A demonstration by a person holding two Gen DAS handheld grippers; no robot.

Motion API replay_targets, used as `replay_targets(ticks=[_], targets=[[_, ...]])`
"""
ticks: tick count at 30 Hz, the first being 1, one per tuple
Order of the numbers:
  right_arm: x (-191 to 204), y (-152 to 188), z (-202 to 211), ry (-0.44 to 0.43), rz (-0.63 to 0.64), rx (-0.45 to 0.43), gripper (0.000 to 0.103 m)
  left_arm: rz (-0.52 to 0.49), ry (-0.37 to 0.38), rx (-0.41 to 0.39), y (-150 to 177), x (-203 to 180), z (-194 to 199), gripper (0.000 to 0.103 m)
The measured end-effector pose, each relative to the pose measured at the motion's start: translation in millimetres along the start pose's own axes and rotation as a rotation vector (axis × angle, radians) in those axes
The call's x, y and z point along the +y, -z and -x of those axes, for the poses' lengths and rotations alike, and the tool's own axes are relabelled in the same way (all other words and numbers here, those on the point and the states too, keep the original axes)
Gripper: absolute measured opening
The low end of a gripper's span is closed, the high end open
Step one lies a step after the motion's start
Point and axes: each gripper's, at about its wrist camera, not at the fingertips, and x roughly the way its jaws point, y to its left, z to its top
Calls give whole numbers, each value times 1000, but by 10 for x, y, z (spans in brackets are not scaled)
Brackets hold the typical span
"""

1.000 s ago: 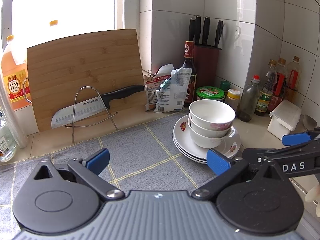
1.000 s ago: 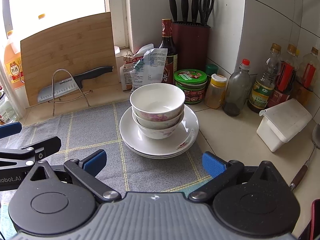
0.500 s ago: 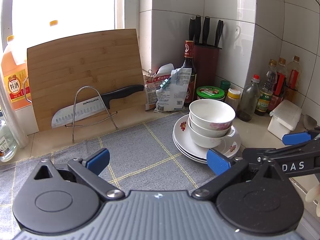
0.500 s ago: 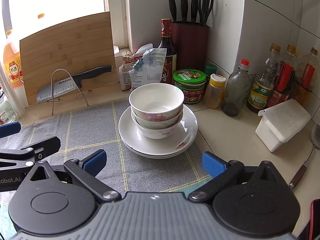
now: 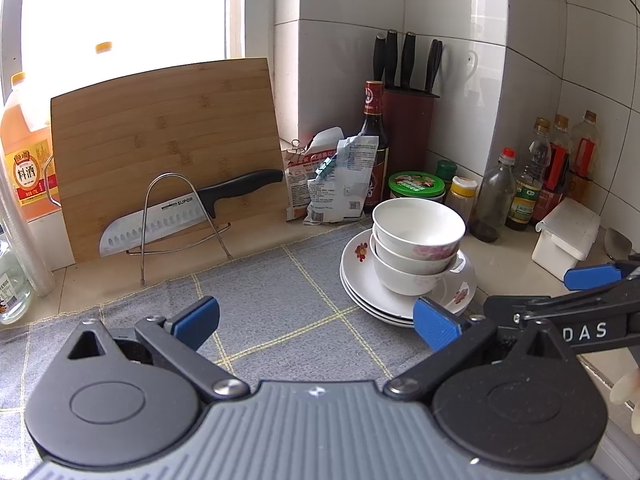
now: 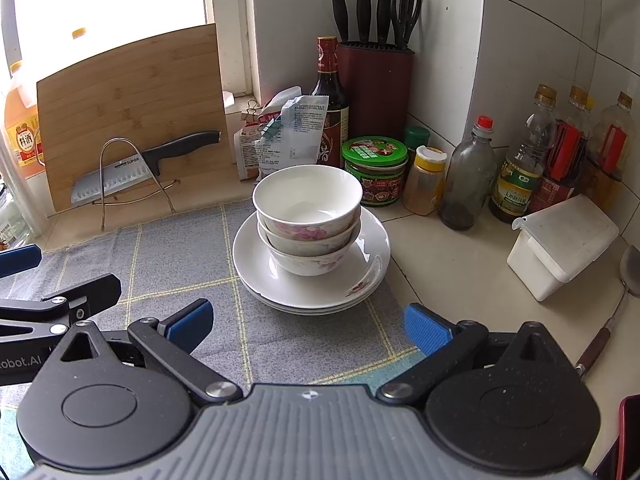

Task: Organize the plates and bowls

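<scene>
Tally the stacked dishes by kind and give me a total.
Bowls: 3, nested, on the plates
Plates: 3, stacked, judging by the rim edges
Total: 6
Both the left gripper and right gripper are open and empty.

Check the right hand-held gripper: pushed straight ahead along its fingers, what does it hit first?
Most likely the stack of plates, near rim first, with the nested bowls just behind. The right hand-held gripper is open and centred on the stack, only grey cloth between. Its height above the cloth is unclear.
</scene>
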Motion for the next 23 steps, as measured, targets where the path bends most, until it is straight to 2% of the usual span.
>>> replay_targets(ticks=[23], targets=[[-50, -16, -2, 12, 0, 0, 103, -4, 9, 6, -27, -44, -24, 102]])
